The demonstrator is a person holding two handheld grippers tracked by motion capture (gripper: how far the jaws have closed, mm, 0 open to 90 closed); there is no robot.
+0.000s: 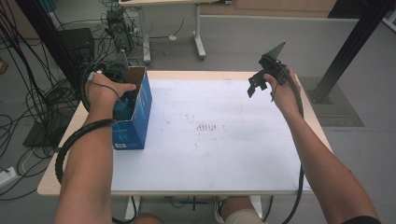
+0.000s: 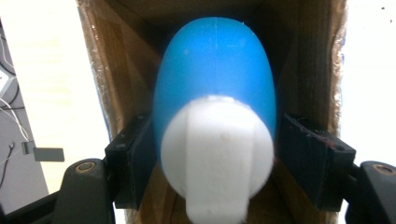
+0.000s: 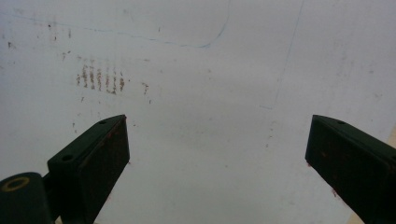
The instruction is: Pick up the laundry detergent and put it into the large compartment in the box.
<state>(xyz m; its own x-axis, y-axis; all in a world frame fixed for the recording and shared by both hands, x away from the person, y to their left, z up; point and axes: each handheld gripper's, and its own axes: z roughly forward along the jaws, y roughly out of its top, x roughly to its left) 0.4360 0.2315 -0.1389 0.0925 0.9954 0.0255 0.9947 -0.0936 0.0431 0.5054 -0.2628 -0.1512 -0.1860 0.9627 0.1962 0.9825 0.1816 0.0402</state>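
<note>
A blue cardboard box (image 1: 137,116) stands open-topped at the table's left side. My left gripper (image 1: 125,99) reaches down into it. In the left gripper view, between the box's brown inner walls (image 2: 116,70), a blue rounded bottle (image 2: 215,70) with a white cap (image 2: 217,154) sits between the jaws, and both pads press its sides, so my left gripper (image 2: 215,156) is shut on it. My right gripper (image 1: 256,85) hangs above the table's far right, jaws wide apart. My right gripper (image 3: 217,140) looks down on bare white table with nothing between the fingers.
The white table top (image 1: 210,154) bears a patch of brown smudges (image 1: 208,127) near its middle. Beyond the far edge are another table's legs (image 1: 198,42), cables and equipment (image 1: 70,46) on the floor at left, and a black post (image 1: 350,46) at right.
</note>
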